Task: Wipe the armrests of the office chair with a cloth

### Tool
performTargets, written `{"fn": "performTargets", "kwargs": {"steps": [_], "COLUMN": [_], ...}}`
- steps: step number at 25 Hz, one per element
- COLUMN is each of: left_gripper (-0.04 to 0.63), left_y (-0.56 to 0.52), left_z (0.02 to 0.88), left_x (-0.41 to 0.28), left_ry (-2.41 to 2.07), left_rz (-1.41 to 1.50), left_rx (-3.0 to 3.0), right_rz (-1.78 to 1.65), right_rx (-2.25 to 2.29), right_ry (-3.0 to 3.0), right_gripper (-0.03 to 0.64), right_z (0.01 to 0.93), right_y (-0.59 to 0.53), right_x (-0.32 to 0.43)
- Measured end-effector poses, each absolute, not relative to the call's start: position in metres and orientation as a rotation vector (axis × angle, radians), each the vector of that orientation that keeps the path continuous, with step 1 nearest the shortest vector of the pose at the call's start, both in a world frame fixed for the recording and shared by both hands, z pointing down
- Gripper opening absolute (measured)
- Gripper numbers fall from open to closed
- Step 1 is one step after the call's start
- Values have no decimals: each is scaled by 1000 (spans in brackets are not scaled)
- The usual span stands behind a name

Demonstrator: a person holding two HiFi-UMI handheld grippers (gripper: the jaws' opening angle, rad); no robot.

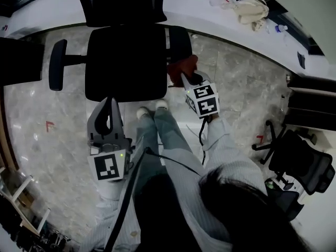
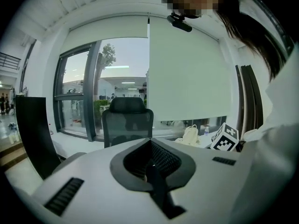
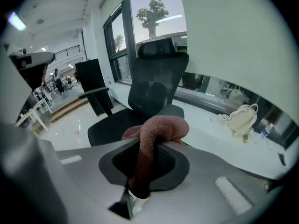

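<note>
While our left gripper (image 1: 110, 105) hangs shut and empty before the office chair (image 1: 126, 62), we hold the reddish cloth (image 1: 182, 66) clamped in our right gripper (image 1: 185, 79), just beside the near end of the right-hand armrest (image 1: 180, 42), which runs lengthwise away from us.

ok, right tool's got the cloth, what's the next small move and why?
Probably ease the right tool down until the cloth rests on the armrest just beyond it, then start wiping. The cloth is clamped and sits at that armrest's near end, but contact can't be confirmed. The left tool is shut and empty.
</note>
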State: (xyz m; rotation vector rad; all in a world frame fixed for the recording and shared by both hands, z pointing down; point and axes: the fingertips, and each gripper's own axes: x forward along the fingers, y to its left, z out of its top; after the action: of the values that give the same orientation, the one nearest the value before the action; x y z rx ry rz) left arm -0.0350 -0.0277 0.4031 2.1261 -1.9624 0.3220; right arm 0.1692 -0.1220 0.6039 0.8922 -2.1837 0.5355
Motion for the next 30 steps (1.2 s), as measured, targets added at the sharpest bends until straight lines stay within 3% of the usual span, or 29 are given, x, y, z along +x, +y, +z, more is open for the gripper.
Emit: {"fn": "performTargets", "kwargs": {"steps": [7,17,22,30], "left_gripper": [3,3,3,3], "left_y": [-19,-22,-35,-68], "left_z": [426,435,432,408], "left_x": [-59,-88,-94,-61], "left_ry": [-1999,-2039,-2030,-1967], "left_rz": [373,425,411,339], "left_rx": [2039,1973,1996,2156], "right_rz": [353,346,434,506], "right_rx": [823,880,864,775], "right_ry": [-2119,-2008,-2026,-2092], "right_gripper": [38,38,37,37], "right_z": [628,657,650,622], "right_y": [-201,-331,-301,-158], "right_x": [151,118,119,152]}}
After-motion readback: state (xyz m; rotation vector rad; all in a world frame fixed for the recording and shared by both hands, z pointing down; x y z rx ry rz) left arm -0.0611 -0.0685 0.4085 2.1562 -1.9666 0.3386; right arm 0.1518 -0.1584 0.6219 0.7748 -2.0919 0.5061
